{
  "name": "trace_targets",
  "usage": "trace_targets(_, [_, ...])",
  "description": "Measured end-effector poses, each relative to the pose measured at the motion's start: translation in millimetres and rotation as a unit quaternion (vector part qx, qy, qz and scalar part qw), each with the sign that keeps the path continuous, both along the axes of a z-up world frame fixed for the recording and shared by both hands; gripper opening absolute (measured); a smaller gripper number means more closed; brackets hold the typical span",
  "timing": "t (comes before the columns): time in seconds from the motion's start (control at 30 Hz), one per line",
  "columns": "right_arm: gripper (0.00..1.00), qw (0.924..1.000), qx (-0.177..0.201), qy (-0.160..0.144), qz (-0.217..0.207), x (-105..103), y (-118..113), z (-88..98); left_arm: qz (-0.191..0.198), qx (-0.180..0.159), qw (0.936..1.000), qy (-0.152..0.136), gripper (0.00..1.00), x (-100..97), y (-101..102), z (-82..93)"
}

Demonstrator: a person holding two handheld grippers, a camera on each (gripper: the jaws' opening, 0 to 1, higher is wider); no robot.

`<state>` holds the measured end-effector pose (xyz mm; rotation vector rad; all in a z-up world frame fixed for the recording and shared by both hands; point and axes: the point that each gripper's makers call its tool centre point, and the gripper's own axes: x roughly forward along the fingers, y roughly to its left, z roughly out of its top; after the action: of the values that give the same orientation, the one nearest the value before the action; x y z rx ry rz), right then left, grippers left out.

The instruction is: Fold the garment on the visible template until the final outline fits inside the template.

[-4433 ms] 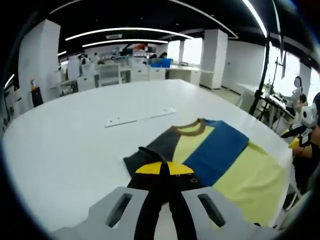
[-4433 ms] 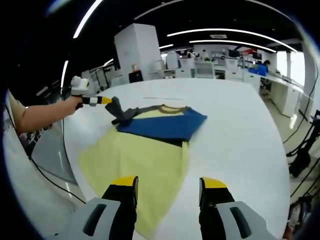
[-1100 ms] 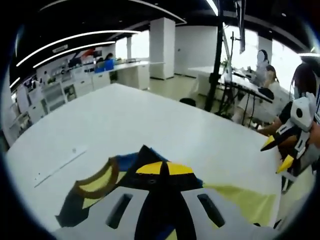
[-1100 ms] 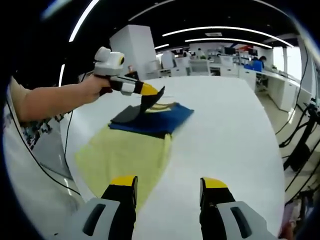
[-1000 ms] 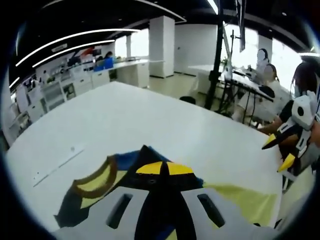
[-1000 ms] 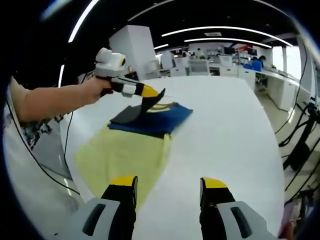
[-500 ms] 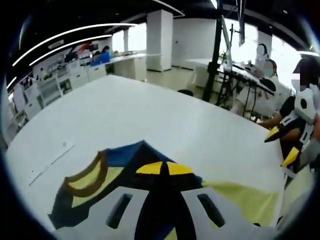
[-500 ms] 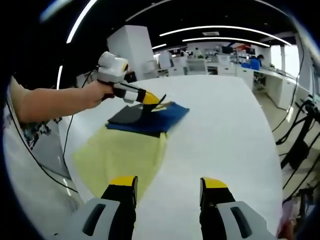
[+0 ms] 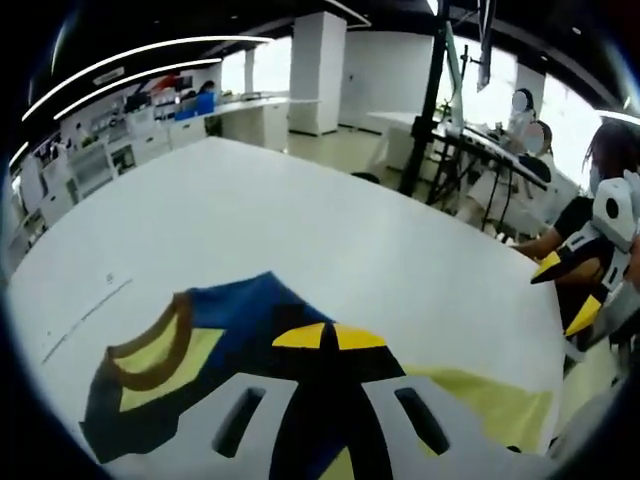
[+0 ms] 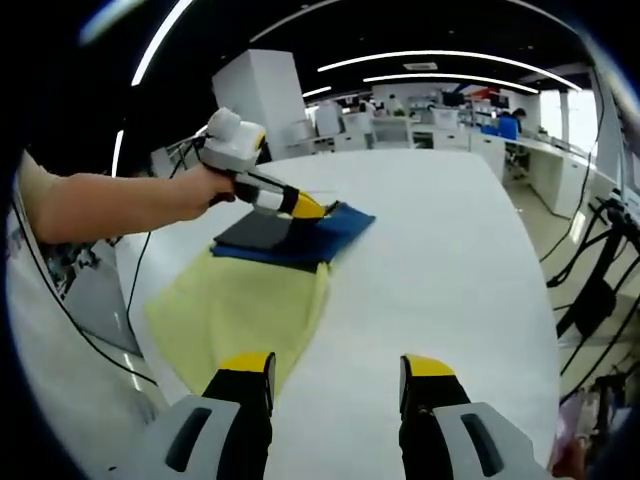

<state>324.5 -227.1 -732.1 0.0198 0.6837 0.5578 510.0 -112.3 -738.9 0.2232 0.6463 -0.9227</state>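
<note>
- Yellow, blue and dark-grey soft cotton T-shirt (image 10: 255, 275) spread on the broad white worktop (image 10: 450, 270), partly folded, ahead and left of the right gripper's fingers (image 10: 250, 375).
- Left gripper (image 9: 320, 338): 2 yellow-tipped fingers pressed together, apparently pinching dark fabric, likely a sleeve carried inward over the blue panel to narrow the outline.
- Brown-ribbed collar (image 9: 150, 345) just left of those fingers.
- Right gripper (image 10: 335, 375): 2 fingers set wide, holding nothing, raised above the worktop beside the yellow hem, probably ready for the next fold.
- Template outline: cannot tell.
</note>
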Motion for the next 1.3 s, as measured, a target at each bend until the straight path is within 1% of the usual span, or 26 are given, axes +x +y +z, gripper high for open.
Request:
trace_targets(0.13, [0.47,1.0,0.0,-0.001,0.0,-0.4,0.4,1.3,-0.003,-0.002,1.0,0.006,0.01,-3.8,-3.1,-2.1])
trace_targets(0.2, [0.47,1.0,0.0,-0.002,0.0,-0.4,0.8,2.1,-0.005,0.0,1.0,0.005,0.07,-4.4,-3.1,-2.5])
trace_targets(0.3, [0.47,1.0,0.0,-0.004,0.001,0.2,2.1,3.7,-0.01,0.005,0.9999,0.002,0.12,-5.7,-1.0,-2.2])
trace_targets(0.33, [0.47,1.0,0.001,-0.004,0.002,0.7,2.2,3.9,-0.011,0.005,0.9999,0.002,0.15,-6.0,-0.5,-2.0])
trace_targets(0.37, [0.47,1.0,0.001,-0.005,0.002,1.2,2.6,4.1,-0.009,0.005,0.9999,0.001,0.21,-6.9,0.7,-0.7])
trace_targets(0.47, [0.47,1.0,0.002,-0.006,0.004,2.9,5.4,5.3,-0.011,0.004,0.9999,-0.007,0.29,-8.9,2.0,3.9])
trace_targets(0.53, [0.48,0.9999,0.004,-0.008,0.006,4.7,8.3,6.9,-0.008,0.015,0.9994,-0.03,0.34,-5.0,6.4,9.1])
trace_targets(0.57, [0.48,0.9999,0.004,-0.009,0.007,5.7,9.8,7.7,-0.007,0.019,0.9991,-0.038,0.4,-4.9,8.3,12.0])
trace_targets(0.63, [0.48,0.9999,0.004,-0.011,0.01,7.0,12.2,8.8,-0.007,0.011,0.9993,-0.036,0.46,-6.1,9.7,15.7])
trace_targets(0.73, [0.47,0.9998,0.002,-0.012,0.013,8.0,14.1,9.4,-0.007,0.005,0.9993,-0.037,0.47,-8.5,12.1,20.4])
trace_targets(0.83, [0.48,0.9998,0.004,-0.013,0.015,9.2,16.5,9.8,-0.005,0.001,0.9993,-0.038,0.5,-11.5,15.7,23.6])
trace_targets(1.07, [0.48,0.9997,0.004,-0.016,0.019,11.7,21.5,12.2,-0.004,-0.012,0.9992,-0.039,0.62,-20.0,23.1,35.8])
trace_targets(1.17, [0.48,0.9996,0.004,-0.017,0.021,12.0,22.8,13.2,0.001,-0.019,0.9989,-0.044,0.65,-21.3,28.7,43.4])
trace_targets(1.3, [0.48,0.9996,0.005,-0.019,0.023,12.3,25.0,14.8,0.008,-0.029,0.9985,-0.047,0.66,-25.5,36.7,51.5])
